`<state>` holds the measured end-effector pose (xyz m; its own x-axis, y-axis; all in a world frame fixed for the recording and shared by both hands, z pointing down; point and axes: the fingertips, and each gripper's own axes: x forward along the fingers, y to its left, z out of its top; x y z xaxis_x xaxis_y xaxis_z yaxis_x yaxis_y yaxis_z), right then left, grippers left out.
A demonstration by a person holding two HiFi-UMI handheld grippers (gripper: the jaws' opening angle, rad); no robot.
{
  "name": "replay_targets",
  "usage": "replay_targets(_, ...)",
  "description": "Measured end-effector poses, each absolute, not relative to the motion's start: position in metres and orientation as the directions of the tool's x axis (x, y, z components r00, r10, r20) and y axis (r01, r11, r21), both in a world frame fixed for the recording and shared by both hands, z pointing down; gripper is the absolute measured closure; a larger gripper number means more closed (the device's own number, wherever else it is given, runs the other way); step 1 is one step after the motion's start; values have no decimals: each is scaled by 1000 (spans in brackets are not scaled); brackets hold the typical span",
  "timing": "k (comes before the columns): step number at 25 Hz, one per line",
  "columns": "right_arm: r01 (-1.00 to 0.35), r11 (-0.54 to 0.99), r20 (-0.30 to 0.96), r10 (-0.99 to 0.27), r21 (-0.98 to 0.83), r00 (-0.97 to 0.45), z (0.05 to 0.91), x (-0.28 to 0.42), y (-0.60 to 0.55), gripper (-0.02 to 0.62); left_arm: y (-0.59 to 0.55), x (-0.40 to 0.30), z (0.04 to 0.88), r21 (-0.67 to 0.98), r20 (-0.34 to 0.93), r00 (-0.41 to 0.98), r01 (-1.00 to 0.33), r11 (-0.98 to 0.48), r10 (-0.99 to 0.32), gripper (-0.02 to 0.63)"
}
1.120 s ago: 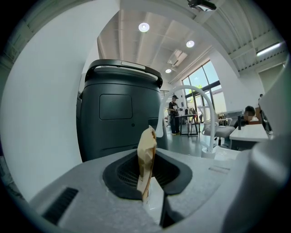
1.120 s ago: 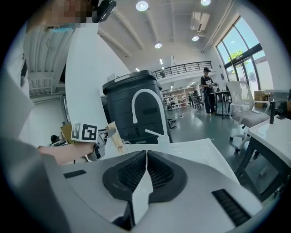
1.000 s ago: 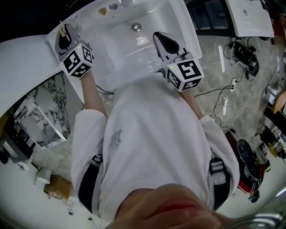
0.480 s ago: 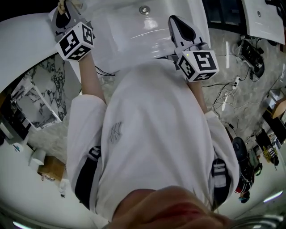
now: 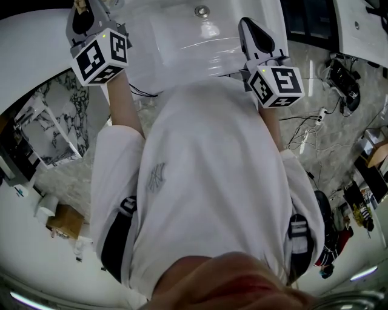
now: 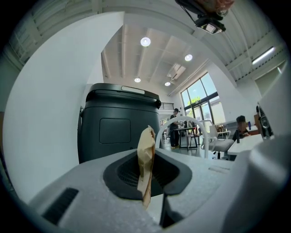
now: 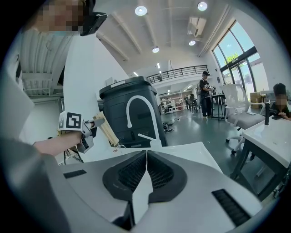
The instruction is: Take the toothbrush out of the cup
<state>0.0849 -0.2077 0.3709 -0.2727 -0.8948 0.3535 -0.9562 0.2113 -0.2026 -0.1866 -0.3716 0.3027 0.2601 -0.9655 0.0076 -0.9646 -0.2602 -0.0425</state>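
My left gripper [image 6: 148, 172] is shut on a tan wooden toothbrush [image 6: 146, 148], which stands upright between the dark pads. The right gripper view shows that gripper [image 7: 75, 129] at the left, with the toothbrush [image 7: 107, 129] slanting up and out of it, clear of the counter. In the head view the left gripper [image 5: 82, 15] is at the top left edge, beside the white sink [image 5: 176, 42]. No cup shows in any view. My right gripper [image 7: 146, 169] hangs over the sink's front edge, its jaws closed together on nothing; the head view has it [image 5: 254, 35] at the upper right.
A white arched faucet [image 7: 136, 109] rises at the back of the sink, and a dark bin [image 6: 119, 123] stands behind it. Cables [image 5: 309, 127] lie on the floor to the right and a marble panel [image 5: 54, 133] to the left. People sit at desks far off.
My left gripper has risen with the toothbrush and now sits higher against the head view's top edge. The right gripper has kept its place over the sink.
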Motion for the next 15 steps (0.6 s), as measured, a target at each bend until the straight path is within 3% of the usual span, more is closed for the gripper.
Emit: replay_targets(15,-962,204,329,-909,-183,-256,358,102,-205,580,-336,-181,252,-22,-80,292,-956,-291,-953,552)
